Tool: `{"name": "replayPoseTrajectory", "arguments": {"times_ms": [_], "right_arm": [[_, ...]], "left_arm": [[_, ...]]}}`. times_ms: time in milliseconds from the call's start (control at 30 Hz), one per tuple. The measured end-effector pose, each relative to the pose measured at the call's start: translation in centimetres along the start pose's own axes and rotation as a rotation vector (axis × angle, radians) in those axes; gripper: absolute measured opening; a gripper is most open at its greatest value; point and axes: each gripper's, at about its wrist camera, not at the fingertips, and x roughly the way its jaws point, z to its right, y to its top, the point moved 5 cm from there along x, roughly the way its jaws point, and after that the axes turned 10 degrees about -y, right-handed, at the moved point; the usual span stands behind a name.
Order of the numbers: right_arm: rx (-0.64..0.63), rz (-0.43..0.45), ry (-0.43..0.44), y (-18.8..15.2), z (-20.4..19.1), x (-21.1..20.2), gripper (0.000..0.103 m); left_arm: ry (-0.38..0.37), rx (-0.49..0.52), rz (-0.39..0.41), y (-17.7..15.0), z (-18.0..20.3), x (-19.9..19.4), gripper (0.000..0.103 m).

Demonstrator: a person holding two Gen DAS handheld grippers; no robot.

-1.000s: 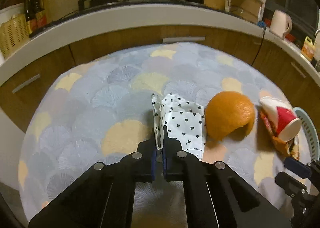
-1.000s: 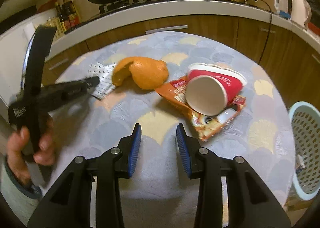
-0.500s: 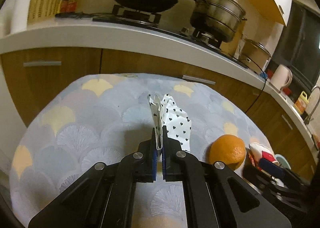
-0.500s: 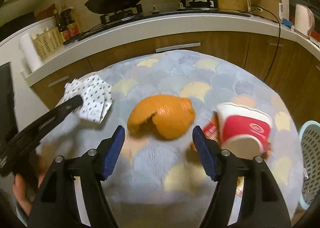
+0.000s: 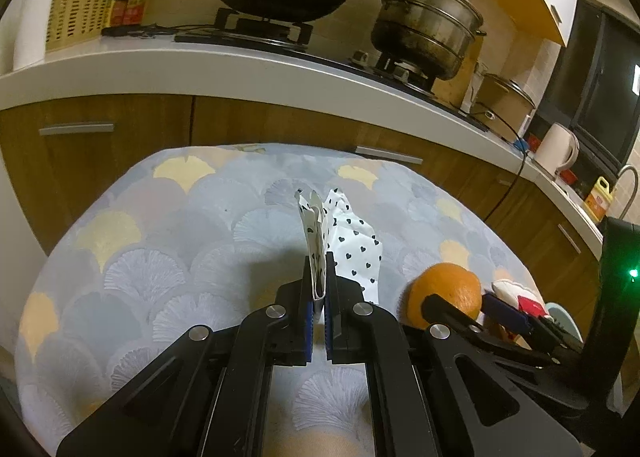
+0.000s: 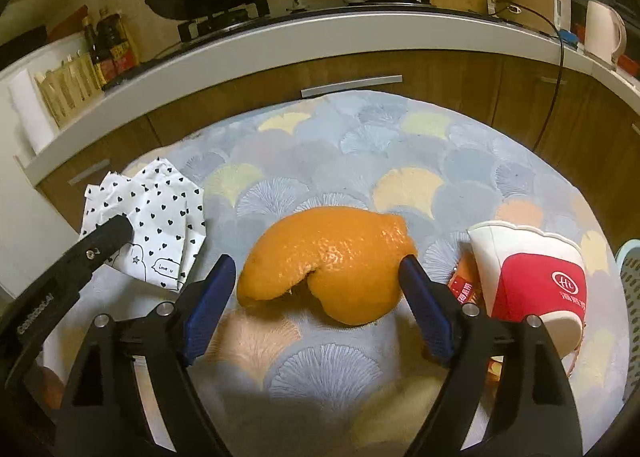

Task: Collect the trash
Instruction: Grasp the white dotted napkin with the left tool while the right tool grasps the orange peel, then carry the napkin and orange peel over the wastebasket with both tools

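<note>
Peel on table between wide-spread right gripper fingers, not yet gripped. Left gripper pinching heart-print wrapper, lifted. Next, prob.: close on peel, carry both to basket at right.

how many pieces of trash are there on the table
4: heart-print paper held at the left, orange peel between the right gripper's open fingers, red paper cup at right, snack wrapper under it. More could be hidden.

black hand-held gripper, blue pads
</note>
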Motion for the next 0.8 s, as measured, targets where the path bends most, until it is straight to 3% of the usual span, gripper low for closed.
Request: {"name": "replayPoseTrajectory", "arguments": {"times_ms": [133, 300, 500, 800], "right_arm": [[0.027, 0.008, 0.014, 0.0, 0.5, -0.1, 0.043], [0.042, 0.043, 0.032, 0.0, 0.8, -0.9, 0.029], [0.015, 0.102, 0.064, -0.3, 0.4, -3.1, 0.024], [0.106, 0.164, 0.072, -0.9, 5.5, -9.0, 0.023]], "left_arm": [[0.002, 0.006, 0.005, -0.1, 0.1, -0.1, 0.002], [0.004, 0.01, 0.009, -0.1, 0.2, -0.2, 0.002], [-0.016, 0.054, 0.043, 0.0, 1.4, -0.9, 0.002], [-0.108, 0.08, 0.072, 0.4, 4.9, -3.1, 0.002]]}}
